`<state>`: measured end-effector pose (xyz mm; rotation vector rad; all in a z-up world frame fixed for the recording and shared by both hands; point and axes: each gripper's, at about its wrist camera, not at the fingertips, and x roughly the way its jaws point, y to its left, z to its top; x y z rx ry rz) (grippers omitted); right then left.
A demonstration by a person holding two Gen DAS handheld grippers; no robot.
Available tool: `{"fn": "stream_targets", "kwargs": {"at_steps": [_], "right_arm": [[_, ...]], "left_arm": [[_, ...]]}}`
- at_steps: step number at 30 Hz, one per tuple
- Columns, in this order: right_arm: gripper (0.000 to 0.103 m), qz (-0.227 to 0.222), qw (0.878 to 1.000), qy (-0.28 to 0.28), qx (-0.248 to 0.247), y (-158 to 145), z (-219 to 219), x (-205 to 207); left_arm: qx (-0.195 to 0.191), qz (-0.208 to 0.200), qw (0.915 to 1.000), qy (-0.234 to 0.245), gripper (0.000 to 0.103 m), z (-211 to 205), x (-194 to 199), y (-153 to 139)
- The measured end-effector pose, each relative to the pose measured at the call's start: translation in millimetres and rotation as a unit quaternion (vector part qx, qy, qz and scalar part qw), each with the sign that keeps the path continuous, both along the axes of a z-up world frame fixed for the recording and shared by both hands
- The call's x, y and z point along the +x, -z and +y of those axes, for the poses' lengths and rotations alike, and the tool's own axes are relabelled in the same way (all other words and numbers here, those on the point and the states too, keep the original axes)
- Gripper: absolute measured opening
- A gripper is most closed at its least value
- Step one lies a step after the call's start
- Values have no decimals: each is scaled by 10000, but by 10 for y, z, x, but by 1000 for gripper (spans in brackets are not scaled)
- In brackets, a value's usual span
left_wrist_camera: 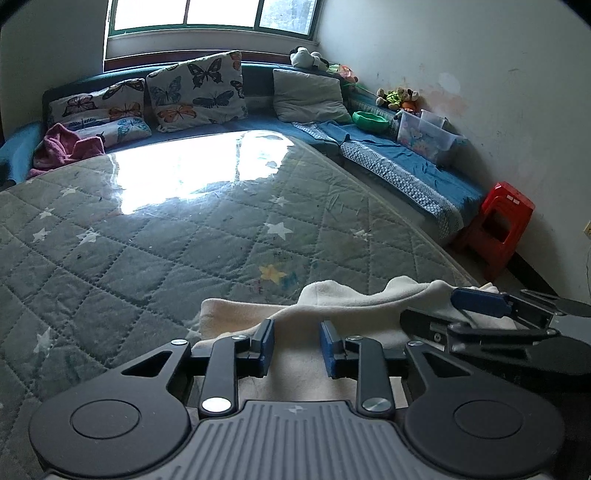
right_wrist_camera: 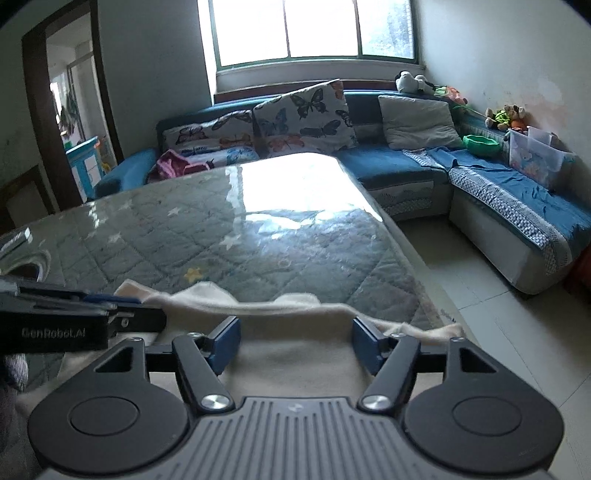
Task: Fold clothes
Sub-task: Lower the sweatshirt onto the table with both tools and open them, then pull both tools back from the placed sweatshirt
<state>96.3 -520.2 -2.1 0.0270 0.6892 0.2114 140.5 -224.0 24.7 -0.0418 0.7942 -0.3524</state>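
- Daylight from a wide window [right_wrist_camera: 314, 29] falls on a glossy tabletop [left_wrist_camera: 155, 236] covered by a grey-green quilted cloth with white stars under a clear sheet; a blue corner sofa [right_wrist_camera: 391, 166] wraps around its far side and right side.
- On the sofa's left end lies a crumpled pink cloth [left_wrist_camera: 62, 147], then two butterfly-print cushions [left_wrist_camera: 195, 92], then a plain grey cushion [left_wrist_camera: 308, 96].
- Further right along the sofa sit a green plastic bowl [left_wrist_camera: 369, 121], a clear plastic storage box [left_wrist_camera: 424, 138] and small plush toys [left_wrist_camera: 397, 98] against the wall.
- A red plastic stool [left_wrist_camera: 498, 229] stands on the floor past the sofa's right end.
- A cream fleece garment [left_wrist_camera: 351, 299] lies rumpled at the near edge of the tabletop, its far hem rising in soft humps; it runs under both tools.
- The left tool [left_wrist_camera: 297, 349] sits low over the garment with its blue-padded fingers spread apart, cloth showing between them, nothing pinched.
- The right tool [right_wrist_camera: 295, 343] is just beside it on the right, fingers spread wider, also over the cream cloth and gripping nothing.
- Each tool appears at the edge of the other's view, side on, above the garment's far hem.
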Motion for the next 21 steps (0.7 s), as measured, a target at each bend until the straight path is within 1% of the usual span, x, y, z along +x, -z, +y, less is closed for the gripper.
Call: {"fn": "stream_targets", "kwargs": {"at_steps": [2, 10, 16, 21], "right_arm": [[72, 0, 10000, -44, -37, -6, 11, -57], [77, 29, 9999, -135, -17, -48, 27, -343], [78, 29, 9999, -128, -8, -54, 2, -567], [79, -64, 9999, -97, -91, -73, 12, -761]], "left_arm": [[17, -30, 10000, 12, 31, -1, -33, -14], [88, -179, 9998, 89, 36, -4, -246, -69], [204, -250, 9994, 134, 43, -31, -429, -64], [254, -301, 9991, 136, 47, -32, -587, -46]]}}
